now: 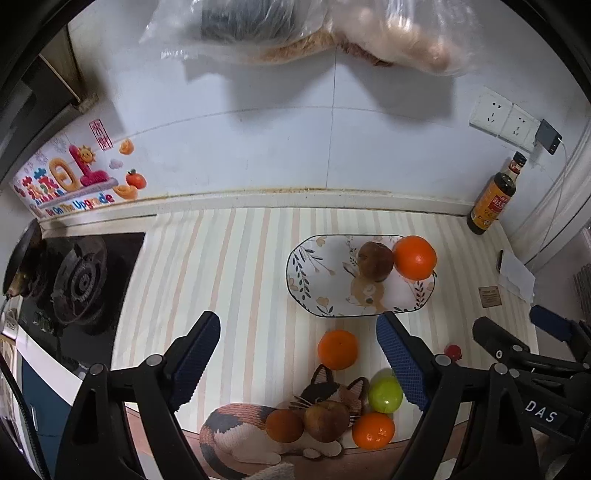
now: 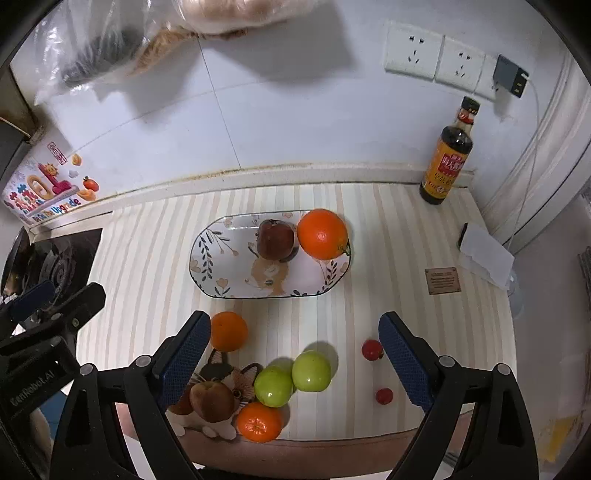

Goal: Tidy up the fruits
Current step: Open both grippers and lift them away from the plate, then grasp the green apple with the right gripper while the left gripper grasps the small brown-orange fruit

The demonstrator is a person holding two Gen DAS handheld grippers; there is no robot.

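Note:
A floral oval plate (image 1: 317,273) (image 2: 221,266) holds a dark red apple (image 1: 375,264) (image 2: 275,239) and a big orange (image 1: 414,257) (image 2: 322,234). Loose on the striped counter near me: an orange (image 1: 337,349) (image 2: 228,331), two green apples (image 2: 273,386) (image 2: 312,370), a tangerine (image 1: 373,430) (image 2: 259,421), a red-brown apple (image 1: 327,421) (image 2: 211,401) and two cherry tomatoes (image 2: 371,349) (image 2: 384,396). My left gripper (image 1: 297,360) is open above the loose fruit. My right gripper (image 2: 293,362) is open over the green apples. Both are empty.
A cat-shaped mat (image 1: 240,432) lies under the front fruit. A gas stove (image 1: 79,284) is at left, a soy sauce bottle (image 2: 447,158) at the back right, folded paper (image 2: 484,254) and a small card (image 2: 442,280) at right. A plastic bag (image 1: 295,29) hangs above.

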